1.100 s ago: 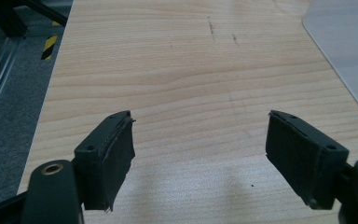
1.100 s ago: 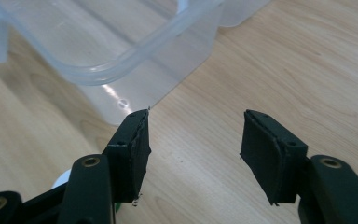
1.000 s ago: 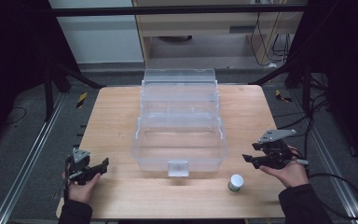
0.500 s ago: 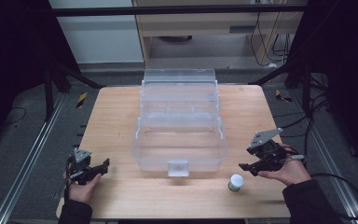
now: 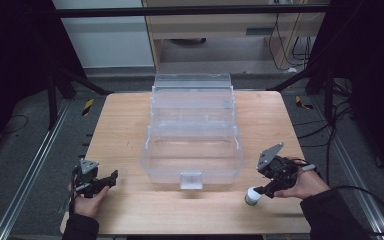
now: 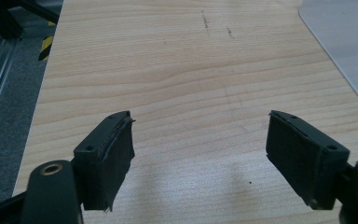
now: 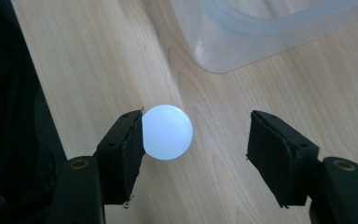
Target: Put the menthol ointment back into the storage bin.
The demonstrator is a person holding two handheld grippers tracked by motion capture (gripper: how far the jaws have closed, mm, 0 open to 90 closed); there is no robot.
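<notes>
High view: right hand (image 5: pixel 307 184) comes in from bottom right, sleeve dark, wrist turned so the right claw (image 5: pixel 266 191) points down and left toward the bench (image 5: pixel 125 125) front edge. Grey plate on top of it is tilted up. Claw tips sit right at a small jar (image 5: pixel 252 196) w/ white cap and greenish body, standing upright on the wood near the front edge, just right of the clear box's (image 5: pixel 192 135) front corner.

Right gripper view: looking down along the jaws, which stand wide apart. White round cap (image 7: pixel 167 132) sits between them, touching the pad at view left; clear gap to the other pad. So claw is spread around the jar, not clamped. Rounded corner of the clear box shows at top, apart from the cap.

Left hand (image 5: pixel 86 202) rests at front left of the bench, well apart from box and jar, left claw (image 5: pixel 111 177) pointing right and roughly level. Left gripper view: jaws spread wide, bare wood grain between them, nothing held; a box edge shows at top right corner.

Box: see-through plastic, tiered open trays stepping back, small latch at front centre, sits mid-bench.
</notes>
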